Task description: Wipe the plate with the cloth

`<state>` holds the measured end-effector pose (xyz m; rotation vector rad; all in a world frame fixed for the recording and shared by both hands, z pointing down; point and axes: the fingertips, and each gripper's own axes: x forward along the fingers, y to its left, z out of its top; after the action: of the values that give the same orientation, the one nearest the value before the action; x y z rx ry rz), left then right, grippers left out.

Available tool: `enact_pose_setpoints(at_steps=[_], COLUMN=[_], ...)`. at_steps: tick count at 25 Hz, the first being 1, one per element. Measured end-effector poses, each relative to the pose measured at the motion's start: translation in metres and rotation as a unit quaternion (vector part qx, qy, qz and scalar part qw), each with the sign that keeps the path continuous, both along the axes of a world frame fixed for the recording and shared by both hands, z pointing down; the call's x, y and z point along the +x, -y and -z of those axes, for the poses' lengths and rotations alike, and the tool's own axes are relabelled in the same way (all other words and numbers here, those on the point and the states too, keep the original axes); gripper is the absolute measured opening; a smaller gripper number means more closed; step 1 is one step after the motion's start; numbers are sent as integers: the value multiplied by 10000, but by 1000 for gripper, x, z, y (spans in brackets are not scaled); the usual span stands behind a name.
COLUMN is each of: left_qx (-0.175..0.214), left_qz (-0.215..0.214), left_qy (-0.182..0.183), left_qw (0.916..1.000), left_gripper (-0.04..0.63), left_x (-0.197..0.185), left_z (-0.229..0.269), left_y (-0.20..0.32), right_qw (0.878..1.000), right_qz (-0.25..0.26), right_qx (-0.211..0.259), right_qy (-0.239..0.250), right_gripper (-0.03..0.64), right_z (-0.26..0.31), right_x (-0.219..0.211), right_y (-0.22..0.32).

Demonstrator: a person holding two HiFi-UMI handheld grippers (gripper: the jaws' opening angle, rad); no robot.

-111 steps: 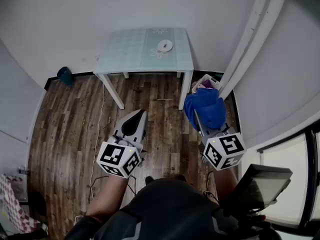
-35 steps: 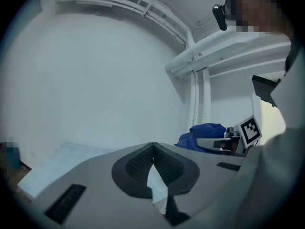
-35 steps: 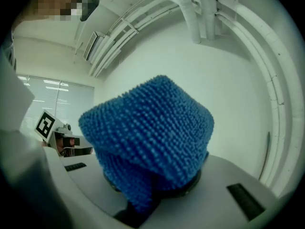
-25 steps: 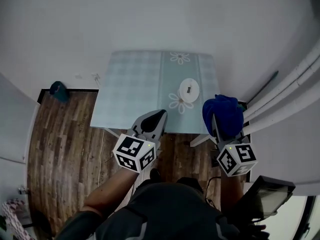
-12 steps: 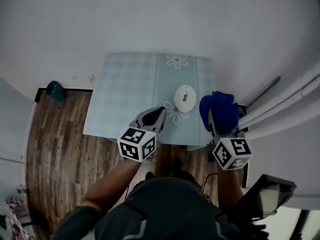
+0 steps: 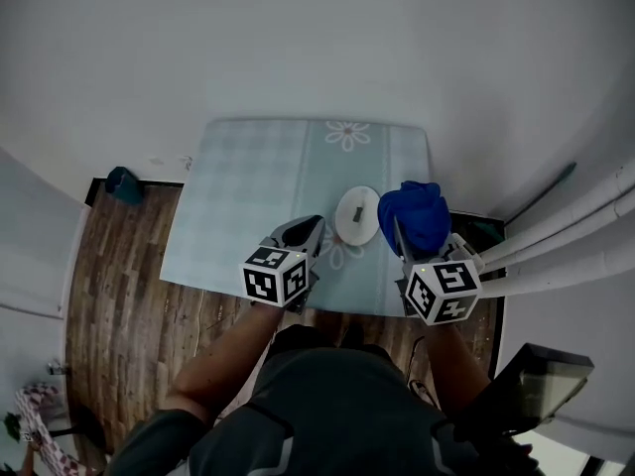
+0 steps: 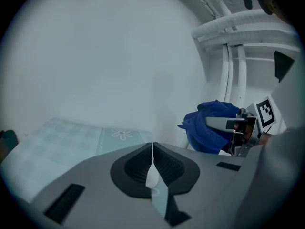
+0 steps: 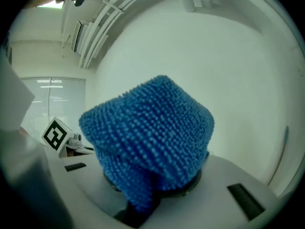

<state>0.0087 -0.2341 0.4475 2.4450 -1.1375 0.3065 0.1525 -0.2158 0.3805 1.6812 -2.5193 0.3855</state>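
1. Head view: the plate [image 6: 357, 214] lies on the pale checked table [image 6: 248, 196], in its near right part. It looks oval from here, and its long axis runs from about 7 o'clock to 1 o'clock. A small dark mark sits at its middle.
2. The left gripper [image 6: 316, 225] is at about 8 o'clock from the plate, and its tip points toward 1 o'clock, just beside the plate's near rim. The right gripper [image 6: 400, 229] is at 3 o'clock from the plate and carries the blue cloth [image 6: 417, 213], which is bunched beside the plate's right rim. I cannot tell if they touch.
3. Left gripper view: the left gripper [image 7: 152, 146] has its jaws clenched together with nothing between them. The cloth [image 7: 209, 128] shows at 3 o'clock, and the table [image 7: 62, 137] at 9 o'clock.
4. Right gripper view: the right gripper [image 8: 155, 194] is grasping the cloth [image 8: 152, 132]. The cloth stands up as a rounded bundle and points toward 12 o'clock, hiding the jaw tips.
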Motion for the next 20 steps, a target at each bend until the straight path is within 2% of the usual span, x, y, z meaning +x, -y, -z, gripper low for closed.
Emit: enact_pose_setpoints(at_steps=[6,9,11,14,20], left_qx=[-290,-557,-781,-1107,-1666], left_qz=[98,-57,-234,-410,-538], left_qy=[279,450,617,893,1194], left_qw=[9991,9974,9948,9890,9773], left_gripper=[12,73,117,147,150], left_x=[10,19,24,28,35], left_z=[-41,-73,-97,-132,-188], left_y=[35,55,65,76,93], right_qw=[9996,9993,9988,9975,9905], right_qz=[66,60,18,70,371], right_qx=[-267,-361,-447,-616,-1077], right_qy=[29,-112,-185,-338,-771], right_gripper=[69,69,69,69,69], right_z=[-32,-50,-64,-86,-140], right_x=[4,1,-3,-11,-35], right_y=[34,57,72,92,126])
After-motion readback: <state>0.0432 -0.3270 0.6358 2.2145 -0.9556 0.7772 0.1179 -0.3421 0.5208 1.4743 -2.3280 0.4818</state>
